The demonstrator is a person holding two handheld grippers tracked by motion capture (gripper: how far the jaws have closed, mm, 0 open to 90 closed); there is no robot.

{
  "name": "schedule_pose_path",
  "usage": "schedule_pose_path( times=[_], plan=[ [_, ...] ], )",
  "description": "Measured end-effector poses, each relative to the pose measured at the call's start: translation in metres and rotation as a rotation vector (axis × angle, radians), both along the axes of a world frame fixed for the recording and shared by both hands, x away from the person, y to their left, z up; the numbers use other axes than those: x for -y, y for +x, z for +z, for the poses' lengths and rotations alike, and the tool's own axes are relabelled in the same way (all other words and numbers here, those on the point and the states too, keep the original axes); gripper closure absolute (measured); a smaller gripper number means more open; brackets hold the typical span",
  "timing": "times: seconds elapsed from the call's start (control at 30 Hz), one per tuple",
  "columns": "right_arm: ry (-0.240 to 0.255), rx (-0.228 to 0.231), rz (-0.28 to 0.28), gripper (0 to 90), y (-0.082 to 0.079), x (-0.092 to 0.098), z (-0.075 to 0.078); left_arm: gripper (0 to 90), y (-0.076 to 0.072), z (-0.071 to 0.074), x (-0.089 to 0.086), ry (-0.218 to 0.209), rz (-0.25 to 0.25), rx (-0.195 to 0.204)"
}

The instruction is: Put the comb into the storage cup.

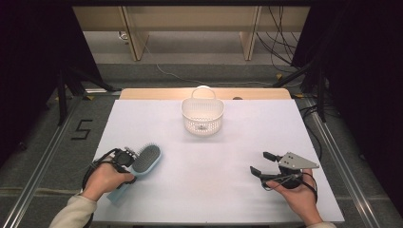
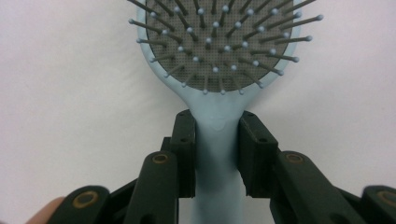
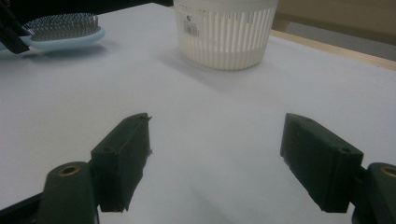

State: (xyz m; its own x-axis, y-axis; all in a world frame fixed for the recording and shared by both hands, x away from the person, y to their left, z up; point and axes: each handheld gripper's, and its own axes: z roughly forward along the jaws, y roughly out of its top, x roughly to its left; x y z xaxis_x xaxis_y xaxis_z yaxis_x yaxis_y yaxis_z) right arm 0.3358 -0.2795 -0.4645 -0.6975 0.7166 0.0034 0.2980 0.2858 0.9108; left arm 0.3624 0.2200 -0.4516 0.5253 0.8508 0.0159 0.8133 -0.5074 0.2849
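Left gripper clamps the neck of the hairbrush near the worktop's 8 o'clock edge. Bare surface spreads between it and the basket at 12 o'clock. Right gripper, at 4 o'clock, gapes with nothing between its jaws.

on my feed i counted one light blue hairbrush, one white slotted basket, one white table under them, two hand-held grippers, the left gripper and the right gripper, and two hands behind them.
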Motion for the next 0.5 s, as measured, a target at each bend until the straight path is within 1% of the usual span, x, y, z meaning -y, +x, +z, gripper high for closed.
schedule_pose_path(
  times=[0.1, 0.17, 0.2, 0.27, 0.37, 0.5],
  plan=[
    [0.001, 0.0, 0.0, 24.9, 0.0, 0.0, 0.0, 70.1, -0.0003, 0.0026, -0.0002, -0.011, 0.001, 0.026],
    [0.003, 0.003, 0.002, 24.9, 0.0001, -0.0001, 0.0, 70.1, -0.0007, 0.0038, -0.0004, -0.024, 0.008, 0.05],
    [0.002, 0.002, 0.001, 24.9, 0.0001, 0.0, 0.0, 70.1, -0.0009, 0.0046, -0.0005, -0.025, 0.008, 0.053],
    [0.002, 0.002, 0.001, 24.9, 0.0001, 0.0, -0.0001, 70.1, -0.0012, 0.0058, -0.0009, -0.032, 0.012, 0.077],
    [0.003, 0.001, 0.0, 24.9, -0.0001, 0.0, 0.0001, 70.1, -0.0016, 0.0079, -0.0014, -0.038, 0.006, 0.095],
    [0.004, 0.001, 0.001, 24.9, 0.0, 0.0001, 0.0, 70.0, -0.0021, 0.0095, -0.0022, -0.065, 0.017, 0.128]
  ],
)
